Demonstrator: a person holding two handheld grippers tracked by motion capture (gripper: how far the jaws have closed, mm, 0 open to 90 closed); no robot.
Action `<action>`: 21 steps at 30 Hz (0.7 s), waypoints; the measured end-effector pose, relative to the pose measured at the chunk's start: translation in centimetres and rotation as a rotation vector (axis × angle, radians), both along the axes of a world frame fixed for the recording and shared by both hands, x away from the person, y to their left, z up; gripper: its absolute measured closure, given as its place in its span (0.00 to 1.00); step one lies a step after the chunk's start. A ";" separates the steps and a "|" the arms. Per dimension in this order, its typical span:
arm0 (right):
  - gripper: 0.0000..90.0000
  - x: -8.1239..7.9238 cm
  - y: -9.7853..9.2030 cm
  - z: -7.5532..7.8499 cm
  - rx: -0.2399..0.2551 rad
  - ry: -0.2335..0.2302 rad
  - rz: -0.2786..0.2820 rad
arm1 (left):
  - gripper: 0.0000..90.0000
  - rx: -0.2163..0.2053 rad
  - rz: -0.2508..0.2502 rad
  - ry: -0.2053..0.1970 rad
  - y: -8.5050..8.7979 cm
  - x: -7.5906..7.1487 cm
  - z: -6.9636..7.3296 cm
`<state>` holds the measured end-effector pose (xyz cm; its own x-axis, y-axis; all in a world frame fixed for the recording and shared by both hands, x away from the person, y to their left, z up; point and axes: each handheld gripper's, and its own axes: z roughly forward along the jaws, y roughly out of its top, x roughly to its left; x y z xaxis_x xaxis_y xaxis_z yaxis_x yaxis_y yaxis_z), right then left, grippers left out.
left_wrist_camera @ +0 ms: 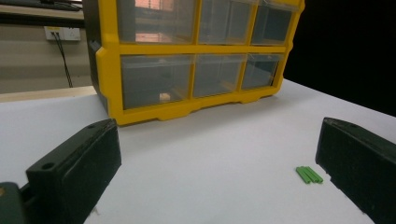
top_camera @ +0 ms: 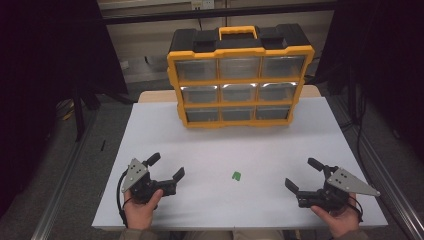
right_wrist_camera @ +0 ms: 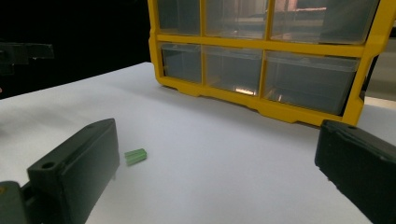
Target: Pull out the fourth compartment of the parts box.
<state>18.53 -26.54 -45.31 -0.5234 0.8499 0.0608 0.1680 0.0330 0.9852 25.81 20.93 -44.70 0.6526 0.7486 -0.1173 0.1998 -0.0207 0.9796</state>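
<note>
Drawer organizer [top_camera: 240, 75] upright at far edge of table [top_camera: 150, 130]. Small plastic piece [top_camera: 236, 175] on table nearer person, between left gripper [top_camera: 166, 167] and right gripper [top_camera: 303, 174]. Both grippers low over near edge, well apart.

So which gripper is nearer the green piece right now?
Left, slightly. The left gripper sits open to the left of the green piece; the right gripper sits open to its right, a bit farther.

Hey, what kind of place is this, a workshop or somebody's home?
Most likely a lab or workshop bench: a bare white table, a yellow parts organizer with clear drawers, and black curtains at the sides.
</note>
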 end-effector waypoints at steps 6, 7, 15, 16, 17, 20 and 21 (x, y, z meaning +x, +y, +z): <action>0.00 0.3 0.1 0.0 -0.009 -0.009 0.012 | 0.00 0.020 0.016 0.013 -1.2 0.6 0.3; 0.00 0.3 0.1 0.0 -0.009 -0.009 0.012 | 0.00 -0.001 0.024 0.023 -1.5 0.6 0.3; 0.00 0.6 0.3 -0.1 -0.006 -0.001 0.005 | 0.00 -0.013 0.056 0.036 -3.1 1.6 0.5; 0.00 0.7 0.4 -0.1 0.000 -0.001 0.011 | 0.00 -0.005 0.058 0.030 -3.2 1.8 0.6; 0.00 0.7 0.5 -0.1 0.003 0.001 0.007 | 0.00 0.000 0.065 0.027 -3.4 1.9 0.7; 0.00 0.6 0.5 -0.1 -0.007 0.000 0.009 | 0.00 0.001 0.079 0.024 -3.9 2.4 0.9; 0.00 0.6 0.5 -0.1 -0.007 0.000 0.009 | 0.00 0.001 0.090 0.024 -4.2 2.6 1.0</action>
